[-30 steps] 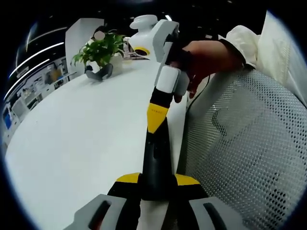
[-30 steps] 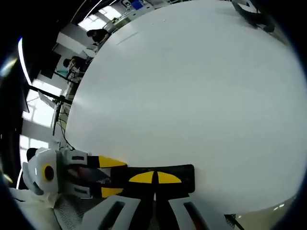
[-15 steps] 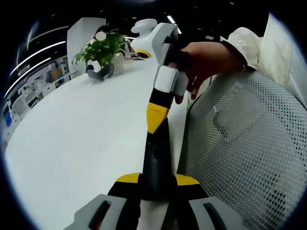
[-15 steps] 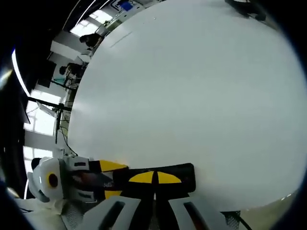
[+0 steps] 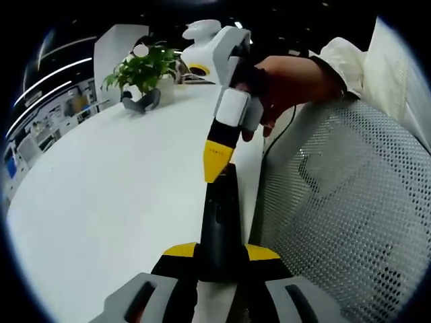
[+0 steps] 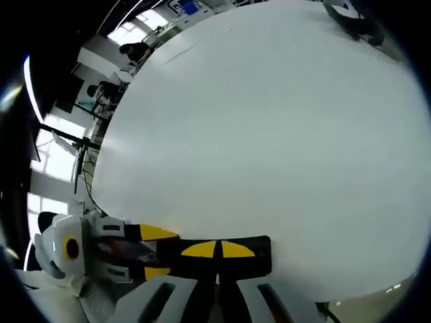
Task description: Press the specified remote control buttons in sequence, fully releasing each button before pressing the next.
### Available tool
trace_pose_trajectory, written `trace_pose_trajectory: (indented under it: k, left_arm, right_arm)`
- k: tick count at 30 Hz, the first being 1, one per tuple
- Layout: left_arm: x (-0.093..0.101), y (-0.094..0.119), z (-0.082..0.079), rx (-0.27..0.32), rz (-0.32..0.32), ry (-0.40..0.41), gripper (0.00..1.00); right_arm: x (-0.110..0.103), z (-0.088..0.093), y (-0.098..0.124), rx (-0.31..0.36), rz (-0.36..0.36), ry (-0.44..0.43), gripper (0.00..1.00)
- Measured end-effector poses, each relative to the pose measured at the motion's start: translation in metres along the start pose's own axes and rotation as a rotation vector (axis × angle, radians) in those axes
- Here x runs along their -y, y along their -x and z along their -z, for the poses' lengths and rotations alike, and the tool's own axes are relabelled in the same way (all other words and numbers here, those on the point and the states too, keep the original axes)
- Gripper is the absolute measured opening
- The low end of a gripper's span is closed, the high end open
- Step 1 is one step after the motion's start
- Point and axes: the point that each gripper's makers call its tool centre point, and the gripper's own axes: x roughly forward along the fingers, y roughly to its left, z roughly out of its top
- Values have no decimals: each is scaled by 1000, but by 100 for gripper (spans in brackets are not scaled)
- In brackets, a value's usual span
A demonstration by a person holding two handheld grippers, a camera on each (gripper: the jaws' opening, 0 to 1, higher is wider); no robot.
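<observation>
In the left gripper view a long black remote control (image 5: 219, 219) runs straight away from me, and my left gripper (image 5: 221, 254) is shut on its near end, yellow fingertips on either side. My right gripper (image 5: 215, 161), held by a hand (image 5: 289, 74), comes down from above with its jaws together and its yellow tip at the remote's far end. I cannot tell whether it touches. In the right gripper view the right gripper (image 6: 217, 249) is shut with its tip over the remote control (image 6: 261, 247), which lies crosswise. The left gripper (image 6: 153, 252) holds it from the left.
A broad white table (image 5: 101, 188) lies under and to the left of the remote, its far side (image 6: 269, 134) bare. At the back stand a potted plant (image 5: 141, 70) and a dark curved object (image 5: 139, 101). A white mesh chair back (image 5: 343, 215) is close on the right.
The right gripper's yellow tip has shifted slightly up and to the left at the remote's far end. The left gripper's hold on the remote is unchanged.
</observation>
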Motion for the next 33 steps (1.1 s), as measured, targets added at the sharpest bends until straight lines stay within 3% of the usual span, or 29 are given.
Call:
trace_pose_trajectory:
  k: [7, 19, 33]
  left_arm:
    - [0, 0, 0, 1, 0, 2, 25]
    - [0, 0, 0, 0, 1, -2, 25]
    - [0, -1, 0, -3, -2, -12, 25]
  right_arm:
    - [-2, 4, -3, -19, 29, 65, 0]
    - [0, 4, -4, -4, 15, 20, 0]
    - [-2, 6, -1, -16, 37, 70, 0]
